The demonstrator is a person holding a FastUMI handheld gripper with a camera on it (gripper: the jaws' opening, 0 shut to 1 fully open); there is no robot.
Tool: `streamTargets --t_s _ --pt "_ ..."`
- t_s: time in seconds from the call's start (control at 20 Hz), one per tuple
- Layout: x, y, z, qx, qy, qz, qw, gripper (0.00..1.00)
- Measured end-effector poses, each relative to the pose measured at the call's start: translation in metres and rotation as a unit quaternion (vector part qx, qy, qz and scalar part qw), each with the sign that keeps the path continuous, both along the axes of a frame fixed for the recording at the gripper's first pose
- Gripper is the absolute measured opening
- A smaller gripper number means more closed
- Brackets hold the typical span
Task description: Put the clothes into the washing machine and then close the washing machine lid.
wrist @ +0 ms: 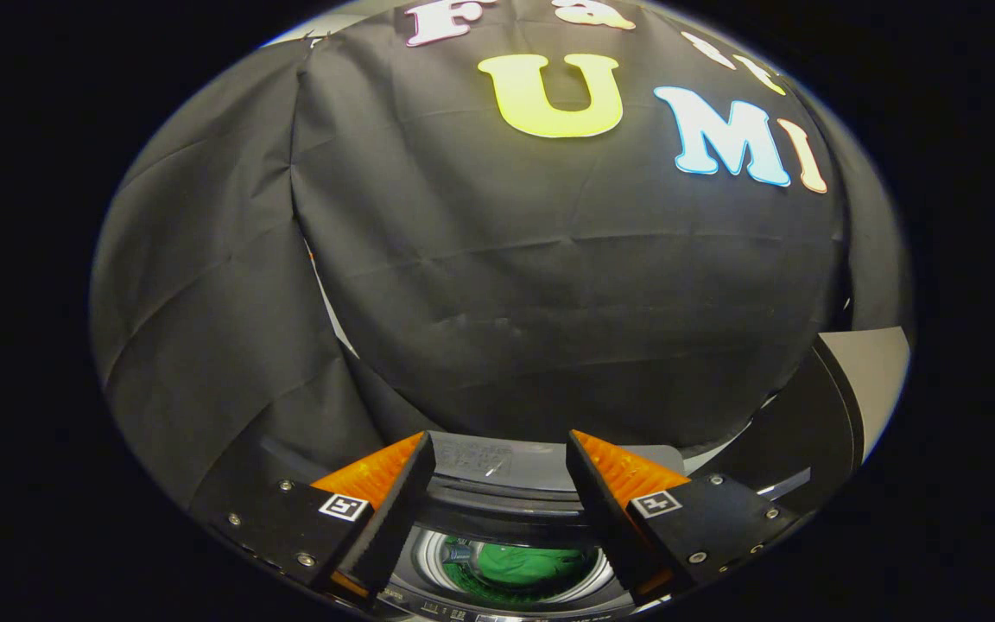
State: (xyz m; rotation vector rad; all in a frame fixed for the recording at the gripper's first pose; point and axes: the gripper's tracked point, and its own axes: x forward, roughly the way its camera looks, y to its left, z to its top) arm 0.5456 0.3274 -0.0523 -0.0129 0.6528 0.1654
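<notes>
Green clothes point(522, 566) in washing machine point(497, 501), tool point(497, 471) spread above

Hand-held gripper point(499, 484), two wedge-shaped fingers point(394, 510) with ribbed inner faces, dark angular mounting blocks behind them, small silver screws dotted across each block, a square black-and-white marker on each

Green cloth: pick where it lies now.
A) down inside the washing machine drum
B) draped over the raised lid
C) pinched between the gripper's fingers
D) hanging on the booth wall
A: the green cloth lies down in the washing machine drum, seen through the gap of the open gripper, whose fingers hold nothing; the lid stands raised beside the opening.
</notes>
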Motion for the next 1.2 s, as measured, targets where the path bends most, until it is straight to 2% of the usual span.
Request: streamTargets --t_s 0.4,0.9,1.2 --pt "-0.008 -0.004 -0.005 -0.008 0.023 0.019 1.0 0.94" --pt "-0.065 0.0 -0.044 -0.019 0.032 0.038 0.999 0.93" --pt "-0.084 0.001 -0.015 -0.004 -0.013 0.048 0.999 0.95"
